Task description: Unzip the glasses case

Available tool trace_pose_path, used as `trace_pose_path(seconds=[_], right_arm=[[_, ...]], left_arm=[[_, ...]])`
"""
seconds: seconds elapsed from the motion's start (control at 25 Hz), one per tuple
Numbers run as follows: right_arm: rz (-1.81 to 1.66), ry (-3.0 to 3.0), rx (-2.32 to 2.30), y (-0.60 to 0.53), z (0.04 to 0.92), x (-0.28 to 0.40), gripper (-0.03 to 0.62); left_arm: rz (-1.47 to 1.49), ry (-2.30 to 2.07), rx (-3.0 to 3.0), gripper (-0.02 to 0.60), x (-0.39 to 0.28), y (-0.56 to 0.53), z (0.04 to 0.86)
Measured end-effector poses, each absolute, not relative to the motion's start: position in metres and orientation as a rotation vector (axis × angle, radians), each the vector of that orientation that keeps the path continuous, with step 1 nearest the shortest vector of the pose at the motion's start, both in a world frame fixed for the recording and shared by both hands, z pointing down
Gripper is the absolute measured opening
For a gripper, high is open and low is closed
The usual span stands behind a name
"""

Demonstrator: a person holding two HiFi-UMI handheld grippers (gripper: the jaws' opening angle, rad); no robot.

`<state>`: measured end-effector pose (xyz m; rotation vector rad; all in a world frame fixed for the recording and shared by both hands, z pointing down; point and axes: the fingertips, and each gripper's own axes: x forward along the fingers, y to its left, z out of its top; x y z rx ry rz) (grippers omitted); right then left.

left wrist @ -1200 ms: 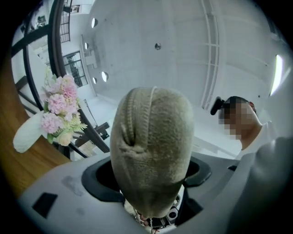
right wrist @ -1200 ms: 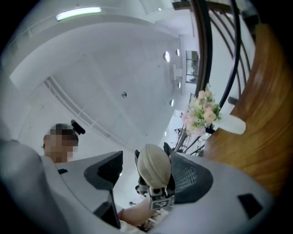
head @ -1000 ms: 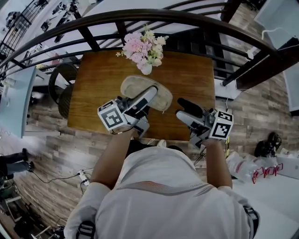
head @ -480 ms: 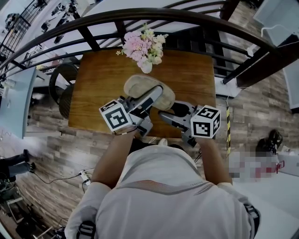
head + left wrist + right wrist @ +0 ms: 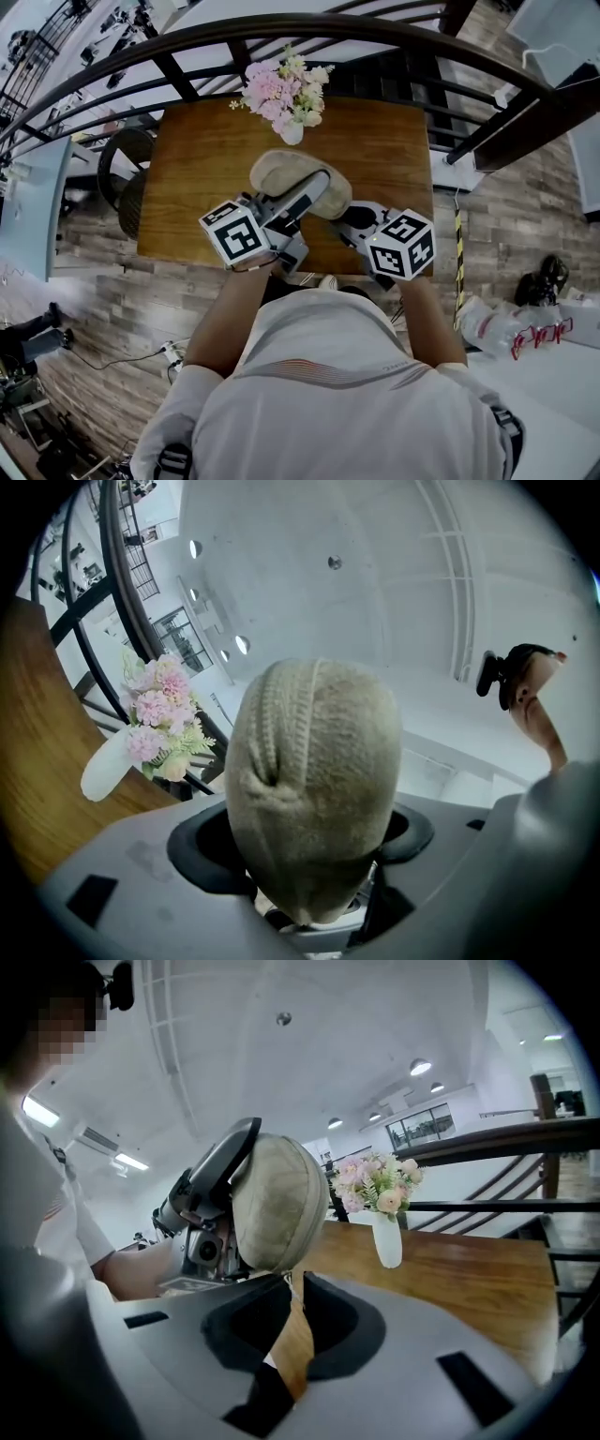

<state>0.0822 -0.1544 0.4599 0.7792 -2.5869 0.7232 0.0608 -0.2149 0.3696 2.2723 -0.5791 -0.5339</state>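
Observation:
The glasses case is a beige, fuzzy oval pouch held above the wooden table. My left gripper is shut on it, and in the left gripper view the case fills the space between the jaws, zip seam facing up. My right gripper sits at the case's near right end. Its jaws have just been closing and now stand almost together under the case, pinching a small zipper pull that hangs from it.
A white vase of pink flowers stands at the table's far edge, behind the case. A dark curved railing runs past the table's far side. Wood floor surrounds the table, with bags at the right.
The right gripper swung left and down to the case's end, rolled, and its jaws closed from wide open. The left gripper kept its hold, shifting the case slightly right.

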Motion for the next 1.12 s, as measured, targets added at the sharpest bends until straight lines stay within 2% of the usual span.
trace_pose_path(seconds=[0.28, 0.56, 0.72, 0.92, 1.12], right_arm=[[0.587, -2.513, 0.792, -0.151, 0.470, 0.090, 0.051], [0.483, -2.453, 0.858, -0.154, 0.476, 0.095, 0.049], [0.428, -2.409, 0.884, -0.159, 0.477, 0.102, 0.049], [0.362, -2.350, 0.872, -0.159, 0.484, 0.104, 0.049], [0.252, -2.221, 1.058, -0.183, 0.484, 0.149, 0.048]], left_arm=[[-0.428, -0.610, 2.356, 0.328, 0.070, -0.207, 0.373], [-0.342, -0.628, 2.405, 0.327, 0.072, -0.204, 0.379], [-0.293, -0.647, 2.430, 0.295, 0.070, -0.202, 0.386], [-0.208, -0.640, 2.520, 0.287, 0.074, -0.193, 0.390], [0.093, -0.700, 2.654, 0.285, 0.072, -0.181, 0.414]])
